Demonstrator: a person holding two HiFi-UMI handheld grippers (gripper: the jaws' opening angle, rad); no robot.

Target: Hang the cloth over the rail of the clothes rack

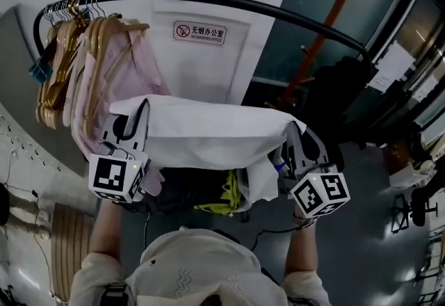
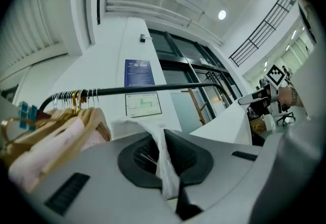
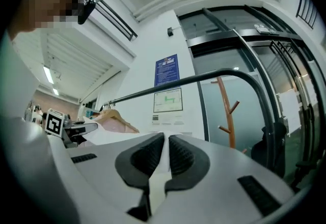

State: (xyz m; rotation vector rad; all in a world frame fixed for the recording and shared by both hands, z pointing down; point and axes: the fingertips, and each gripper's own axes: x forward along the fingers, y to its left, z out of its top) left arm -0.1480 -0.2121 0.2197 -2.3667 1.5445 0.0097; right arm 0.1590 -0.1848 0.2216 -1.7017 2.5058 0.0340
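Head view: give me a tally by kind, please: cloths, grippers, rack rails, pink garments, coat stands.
white cloth: 1
grippers: 2, the left gripper and the right gripper, each with its fingers shut on the cloth
black rail: 1
pink garment: 1
orange coat stand: 1
Total: 6

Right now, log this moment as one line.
left gripper: shut on cloth | right gripper: shut on cloth | cloth: spread between both, below rail | rail: not yet draped
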